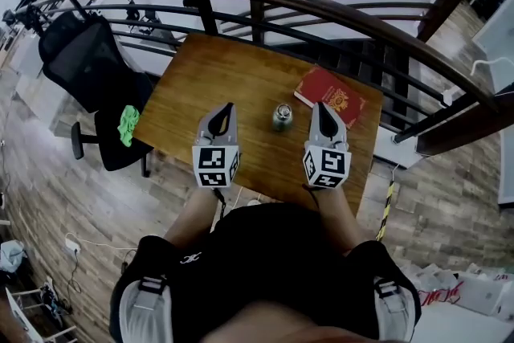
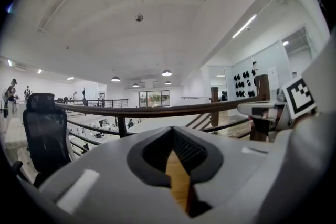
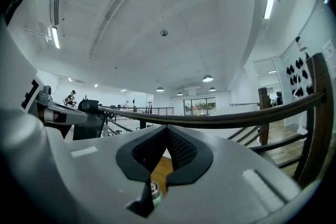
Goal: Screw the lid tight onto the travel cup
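Both shut tight, both empty: left gripper and right gripper. Hover level over the table, one each side of the cup, not touching. Stands upright mid-table with lid seemingly on; cannot tell if tight. Fits just before grabbing to twist, or just after letting go. Plenty of bare wood on the left; book close on the right, railing beyond far edge.

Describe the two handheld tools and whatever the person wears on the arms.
The left tool and right tool match: pale grey shells tapering to a point, black textured pads inside, and a white cube with black square markers at each rear. The person wears a black top with grey-white strapped patches at the shoulders; no sleeves cover the forearms.
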